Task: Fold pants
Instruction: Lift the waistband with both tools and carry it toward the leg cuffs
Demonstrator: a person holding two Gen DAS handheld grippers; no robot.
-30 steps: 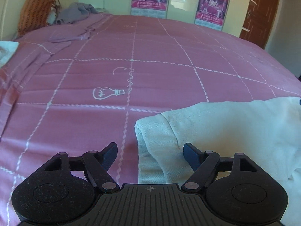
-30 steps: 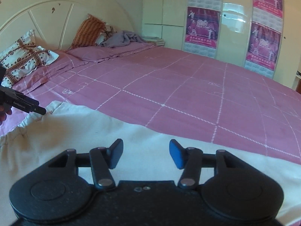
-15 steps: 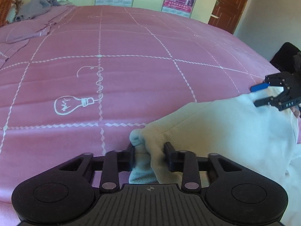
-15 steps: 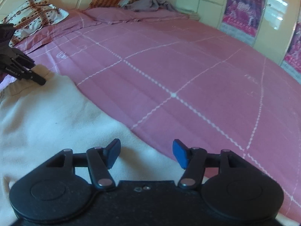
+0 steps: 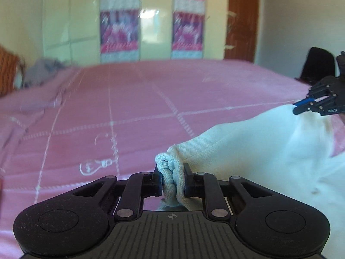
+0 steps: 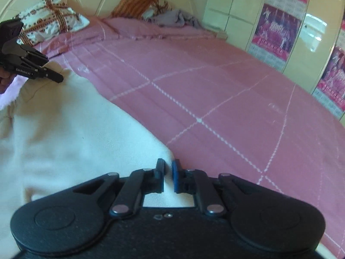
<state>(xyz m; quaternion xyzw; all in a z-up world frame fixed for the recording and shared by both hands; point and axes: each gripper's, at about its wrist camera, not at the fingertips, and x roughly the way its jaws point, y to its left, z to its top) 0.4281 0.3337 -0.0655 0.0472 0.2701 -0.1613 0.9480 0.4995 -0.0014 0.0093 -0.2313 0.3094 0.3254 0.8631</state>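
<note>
Cream-white pants (image 5: 254, 151) lie across the near part of a pink bed. My left gripper (image 5: 172, 179) is shut on a bunched corner of the pants and holds it lifted off the bedspread. My right gripper (image 6: 168, 174) is shut on the pants' edge (image 6: 64, 133) at the other end. In the left wrist view the right gripper (image 5: 319, 103) shows at the far right, at the raised far corner of the cloth. In the right wrist view the left gripper (image 6: 32, 69) shows at the upper left, at the cloth's far corner.
The pink bedspread (image 6: 215, 90) with white grid lines stretches away beyond the pants. Patterned pillows (image 6: 49, 21), an orange cushion (image 6: 138, 4) and a grey garment (image 6: 176, 19) lie at the headboard end. Wardrobe doors with posters (image 5: 120, 28) and a brown door (image 5: 241, 19) stand behind the bed.
Both grippers have closed on the pants, the left first and the right within the last half second. The left one has lifted its corner and now looks more level across the bed.
</note>
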